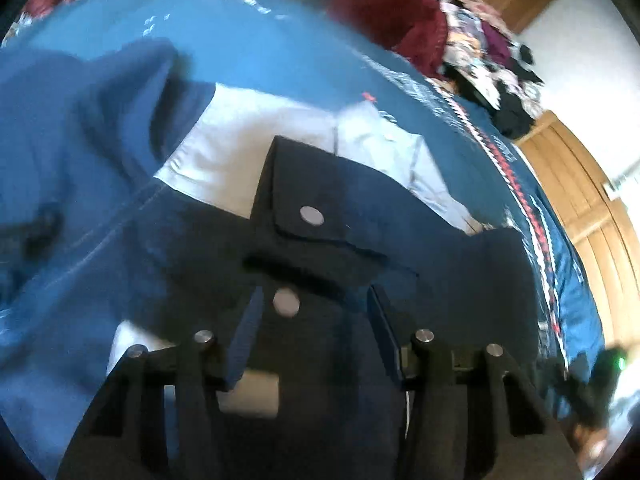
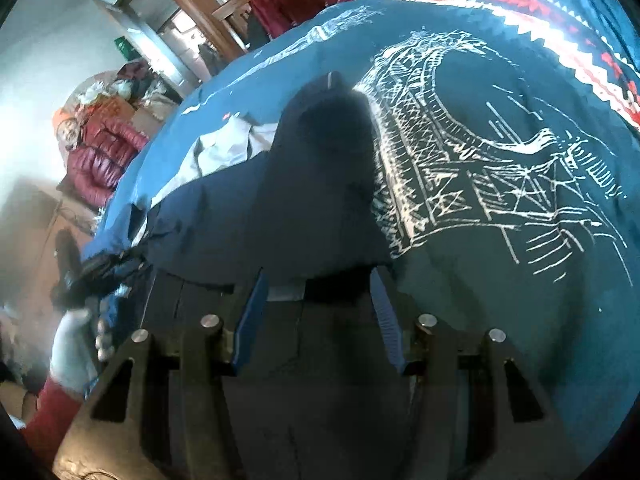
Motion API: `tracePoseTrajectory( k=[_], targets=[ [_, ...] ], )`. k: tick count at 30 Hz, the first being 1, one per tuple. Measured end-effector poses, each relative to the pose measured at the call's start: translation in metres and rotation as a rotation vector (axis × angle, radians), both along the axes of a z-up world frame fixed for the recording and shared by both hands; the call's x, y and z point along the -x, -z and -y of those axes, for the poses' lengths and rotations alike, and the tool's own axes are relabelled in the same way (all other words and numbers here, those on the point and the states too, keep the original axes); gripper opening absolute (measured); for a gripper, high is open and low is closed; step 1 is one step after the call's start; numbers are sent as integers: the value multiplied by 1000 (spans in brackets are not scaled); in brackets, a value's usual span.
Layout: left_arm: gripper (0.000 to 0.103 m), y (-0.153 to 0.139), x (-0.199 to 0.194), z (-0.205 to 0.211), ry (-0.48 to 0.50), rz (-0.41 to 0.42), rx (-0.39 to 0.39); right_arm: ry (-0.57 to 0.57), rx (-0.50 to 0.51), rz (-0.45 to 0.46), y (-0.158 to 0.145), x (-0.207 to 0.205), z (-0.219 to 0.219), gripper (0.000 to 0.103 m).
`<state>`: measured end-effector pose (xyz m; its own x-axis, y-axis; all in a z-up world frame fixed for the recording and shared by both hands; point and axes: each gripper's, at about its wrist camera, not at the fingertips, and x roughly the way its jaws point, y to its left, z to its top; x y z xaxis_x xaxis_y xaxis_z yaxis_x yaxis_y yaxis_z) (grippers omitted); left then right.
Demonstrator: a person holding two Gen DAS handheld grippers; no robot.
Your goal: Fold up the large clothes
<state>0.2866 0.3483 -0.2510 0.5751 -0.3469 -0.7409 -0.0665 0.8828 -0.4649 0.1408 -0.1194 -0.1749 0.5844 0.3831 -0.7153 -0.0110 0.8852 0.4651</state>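
We see a dark navy jacket point(image 1: 360, 240) with a pale lining and snap pocket, spread on a bed. Our left gripper point(image 1: 312, 328) sits over it, fingers apart with cloth bunched between them (whether pinched, we cannot tell). Our right gripper point(image 2: 316, 304) has its fingers spread around a raised edge of the jacket point(image 2: 304, 208), likely to lift a fold. Beneath lies a blue bedspread point(image 2: 500, 152) printed with white line drawings. Around it are clothing heaps point(image 1: 480, 52) and wooden doors point(image 1: 576, 184).
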Motion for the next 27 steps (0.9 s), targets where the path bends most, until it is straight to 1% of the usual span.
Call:
tracePoseTrajectory(
  k=[4, 5, 6, 7, 9, 11, 12, 13, 14, 15, 16, 17, 18, 20, 22, 23, 24, 25, 26, 27],
  targets=[
    [54, 5, -20, 5, -60, 1, 14, -5, -4, 4, 5, 5, 5, 53],
    [41, 6, -25, 5, -64, 3, 17, 3, -12, 5, 6, 6, 8, 53],
    [7, 5, -29, 6, -65, 9, 22, 15, -20, 6, 7, 8, 13, 53],
    [7, -2, -28, 6, -78, 32, 10, 24, -24, 7, 7, 10, 15, 53],
    [7, -26, -16, 1, -93, 125, 0, 33, -21, 10, 6, 14, 21, 53],
    [7, -49, 4, -6, -128, 225, -56, 29, -6, 9, 6, 17, 24, 53],
    [7, -51, 6, -11, -147, 229, -69, 27, 0, 7, 7, 18, 25, 53],
    [6, -43, 5, -24, -188, 200, -74, 25, 5, 1, 9, 18, 26, 53],
    [6, -37, 2, -29, -196, 174, -65, 26, 8, -5, 11, 17, 27, 53],
    [6, -25, -5, -33, -184, 124, -44, 25, 8, -8, 12, 17, 27, 53],
    [6, -14, -10, -32, -159, 82, -48, 21, 10, -9, 13, 15, 27, 53],
    [6, -8, -11, -27, -142, 71, -72, 15, 19, -5, 12, 12, 25, 53],
    [7, -6, -11, -23, -135, 72, -80, 7, 27, 2, 10, 8, 24, 53],
    [10, -6, -9, -24, -141, 81, -71, -22, 42, 26, 3, -7, 18, 53],
    [11, -10, -7, -32, -172, 91, -45, -59, 65, 56, -3, -33, 8, 53],
    [15, -9, -5, -37, -177, 90, -38, -82, 67, 53, -2, -56, 1, 53],
    [22, -10, -3, -41, -183, 85, -23, -96, 69, 44, 1, -71, -5, 53],
    [27, -11, 0, -47, -182, 79, -12, -118, 72, 21, 8, -89, -12, 53],
    [35, -12, 2, -49, -183, 79, -11, -142, 91, -27, 21, -110, -23, 52],
    [38, -16, 10, -55, -181, 83, -14, -143, 119, -58, 30, -118, -30, 53]
  ],
)
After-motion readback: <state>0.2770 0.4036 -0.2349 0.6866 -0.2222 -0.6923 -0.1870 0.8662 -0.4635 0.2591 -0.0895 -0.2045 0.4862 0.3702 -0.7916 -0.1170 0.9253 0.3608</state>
